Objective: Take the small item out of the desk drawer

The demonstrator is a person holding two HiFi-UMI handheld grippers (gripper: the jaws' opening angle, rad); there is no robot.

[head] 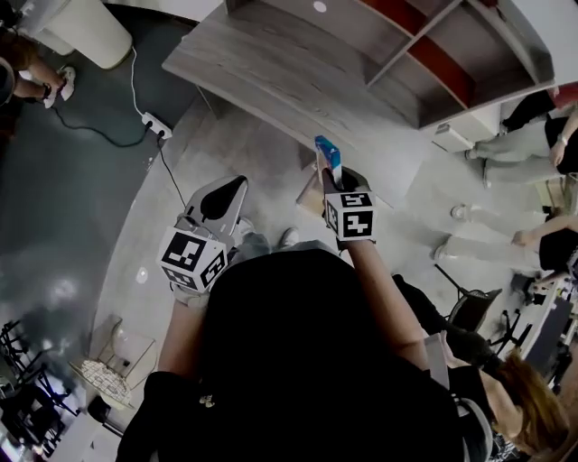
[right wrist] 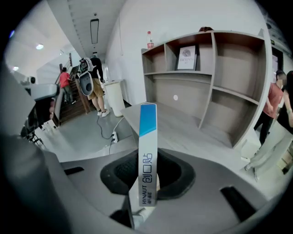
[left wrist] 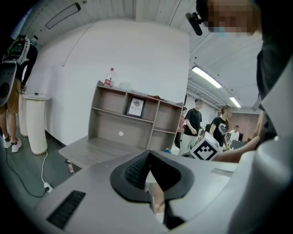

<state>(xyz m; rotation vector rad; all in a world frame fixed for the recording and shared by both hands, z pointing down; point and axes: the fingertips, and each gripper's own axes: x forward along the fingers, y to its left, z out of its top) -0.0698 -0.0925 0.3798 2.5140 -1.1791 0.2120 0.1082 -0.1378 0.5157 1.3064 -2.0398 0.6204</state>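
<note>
My right gripper (head: pixel 330 178) is shut on a slim white box with a blue top (head: pixel 327 153), held upright in front of the grey desk (head: pixel 271 72). In the right gripper view the box (right wrist: pixel 147 155) stands between the black pads (right wrist: pixel 123 176), rising well above them. My left gripper (head: pixel 237 185) hangs lower to the left with its tips together and nothing between them (left wrist: pixel 149 157). A tan part (head: pixel 310 200) shows under the desk edge beside the right gripper; I cannot tell whether it is the drawer.
A grey shelf unit (head: pixel 433 54) stands on the desk's far side, with a framed card (left wrist: pixel 134 108) and a red-capped bottle (left wrist: pixel 109 77). A power strip and cable (head: pixel 155 124) lie on the floor left. A white bin (head: pixel 86 27) and several people (head: pixel 533 135) stand around.
</note>
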